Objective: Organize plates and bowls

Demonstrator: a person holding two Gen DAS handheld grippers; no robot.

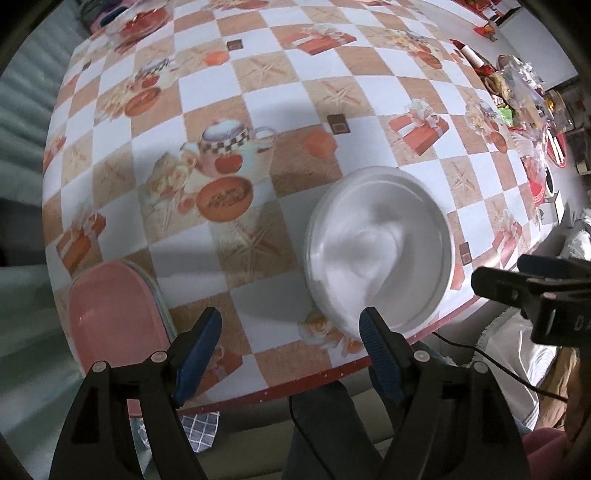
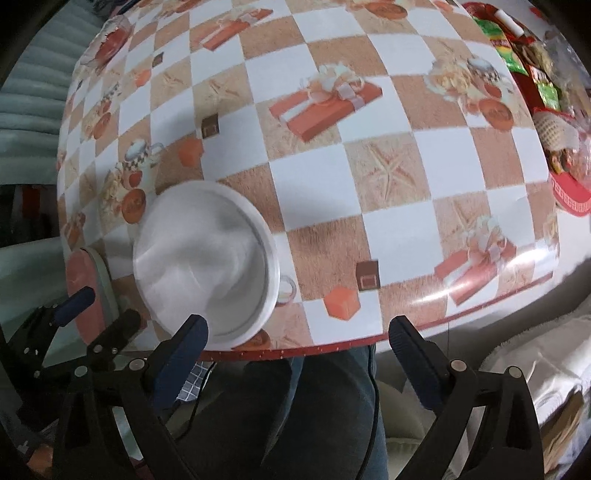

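Observation:
A white bowl rests on the checked tablecloth near the table's front edge, blurred, with more than one rim showing. A pink plate lies on a stack of pale plates at the front left corner. My left gripper stands open above the cloth between plate and bowl, its right fingertip over the bowl's near rim and nothing between its fingers. My right gripper is wide open over the table edge, its left fingertip at the bowl's near rim, holding nothing.
A glass bowl with red contents sits at the far left corner. Snack packets and wrappers on a red tray crowd the right side. The red table edge runs just ahead of a person's legs.

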